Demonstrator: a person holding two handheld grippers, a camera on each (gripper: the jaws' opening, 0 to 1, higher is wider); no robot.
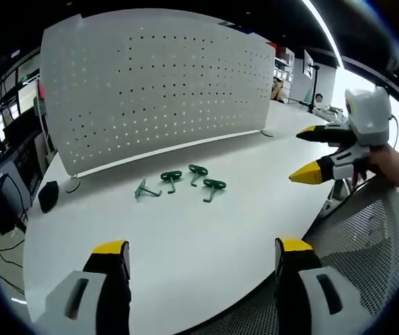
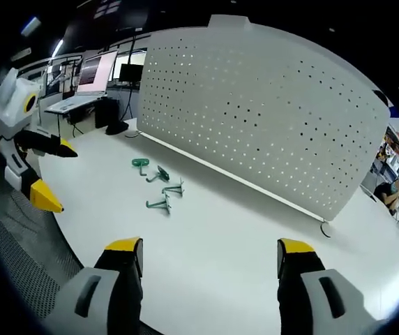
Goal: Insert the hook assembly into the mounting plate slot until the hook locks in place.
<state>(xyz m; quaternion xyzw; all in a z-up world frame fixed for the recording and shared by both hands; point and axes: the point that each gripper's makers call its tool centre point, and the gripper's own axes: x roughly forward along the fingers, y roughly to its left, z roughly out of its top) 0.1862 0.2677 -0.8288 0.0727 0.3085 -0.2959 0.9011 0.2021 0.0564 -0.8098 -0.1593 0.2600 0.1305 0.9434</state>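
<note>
While nothing has yet been picked up, both tools hang back over the near edge of the white worktop (image 1: 185, 258), which looks like a starting stance for the job. The left hand-held gripper (image 1: 203, 258) has its two yellow-tipped jaws spread wide with only bare surface between them, and the right hand-held gripper (image 2: 210, 258) is just as wide and holds nothing. Four green hooks (image 1: 178, 184) lie loose in a small cluster on the worktop, close to one another, in front of the tall white pegboard (image 1: 157, 91) that stands upright across the far side; that perforated board is presumably the mounting plate whose holes take the hooks, so laying them just before it keeps the reach short. In the right gripper view the same hooks (image 2: 159, 183) sit well ahead and to the left of the jaws, with the pegboard (image 2: 269, 118) running away to the right. The left gripper view adds the other tool entering from the right, held in a person's hand (image 1: 395, 164), its jaws parted, plus a small dark object (image 1: 47, 195) with a cable at the board's left end and a mesh chair back (image 1: 367, 244) below the worktop edge. The right gripper view instead gives monitors (image 2: 95, 70) on desks behind the board's left end, and a wire foot (image 2: 323, 229) at its right end
</note>
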